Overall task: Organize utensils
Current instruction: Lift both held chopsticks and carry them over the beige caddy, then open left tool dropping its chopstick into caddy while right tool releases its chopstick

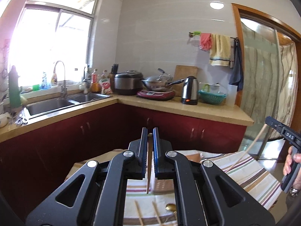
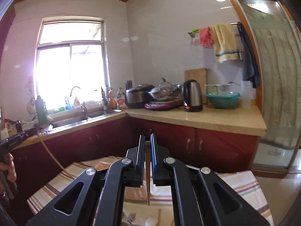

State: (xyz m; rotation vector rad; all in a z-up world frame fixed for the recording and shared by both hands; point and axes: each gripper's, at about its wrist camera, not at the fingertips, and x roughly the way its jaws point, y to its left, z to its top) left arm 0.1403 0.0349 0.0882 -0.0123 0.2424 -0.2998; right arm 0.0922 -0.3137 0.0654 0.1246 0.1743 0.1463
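Both grippers, left (image 1: 150, 131) and right (image 2: 147, 138), near level, each pinching a chopstick (image 1: 149, 169)

chopstick in left gripper (image 1: 150, 131): only a thin edge shows between the blue pads; its upper end is all but hidden by them; its lower end hangs free above the striped cloth (image 1: 250, 171)
chopstick in right gripper (image 2: 147, 138): likewise mostly hidden between the pads; only its lower length shows above the striped cloth
loose chopsticks (image 1: 138, 213): on the striped cloth, cut off by the picture's lower edge and the gripper's frame
gold spoon (image 1: 170, 207): on the striped cloth; only the bowl shows, the handle hidden
fork (image 2: 130, 217): on the striped cloth, blurred, partly hidden by the frame
white thing (image 2: 151, 221): beside the fork; cut off, kind unclear
wooden box (image 1: 163, 186): on the striped cloth, largely hidden behind the fingers
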